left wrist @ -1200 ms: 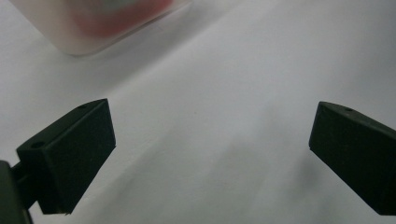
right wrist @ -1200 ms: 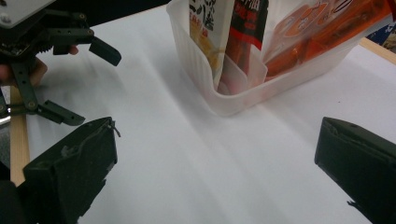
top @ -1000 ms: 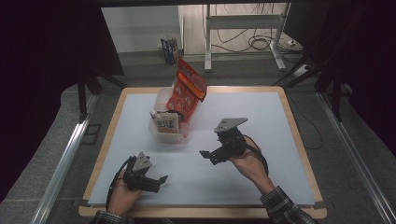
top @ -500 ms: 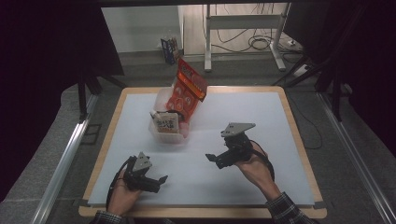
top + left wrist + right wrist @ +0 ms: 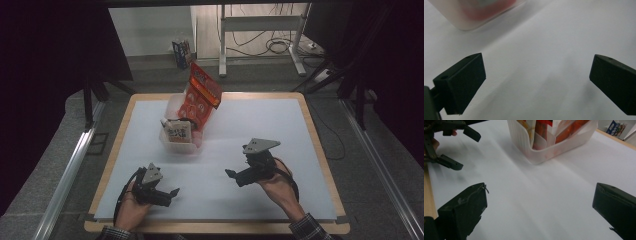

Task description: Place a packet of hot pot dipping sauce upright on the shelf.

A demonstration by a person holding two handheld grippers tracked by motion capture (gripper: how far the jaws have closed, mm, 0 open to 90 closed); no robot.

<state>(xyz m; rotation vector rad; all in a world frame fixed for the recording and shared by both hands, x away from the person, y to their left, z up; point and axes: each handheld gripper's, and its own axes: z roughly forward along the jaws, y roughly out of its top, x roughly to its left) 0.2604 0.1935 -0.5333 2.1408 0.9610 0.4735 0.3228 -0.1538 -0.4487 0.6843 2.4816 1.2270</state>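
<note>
Both grippers' fingers (image 5: pixel 173 191) (image 5: pixel 231 173) wide apart

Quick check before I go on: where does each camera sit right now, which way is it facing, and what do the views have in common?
High view: above the person's side, looking forward and down on the white table; shows both hands, the left gripper and right gripper.
Left gripper view: rides the left gripper, looking along its open jaws at a corner of the translucent bin.
Right gripper view: rides the right gripper, looking past its open jaws at the bin of snack packets, with the left gripper at upper left.
Shared: the bin shows in all three.
</note>
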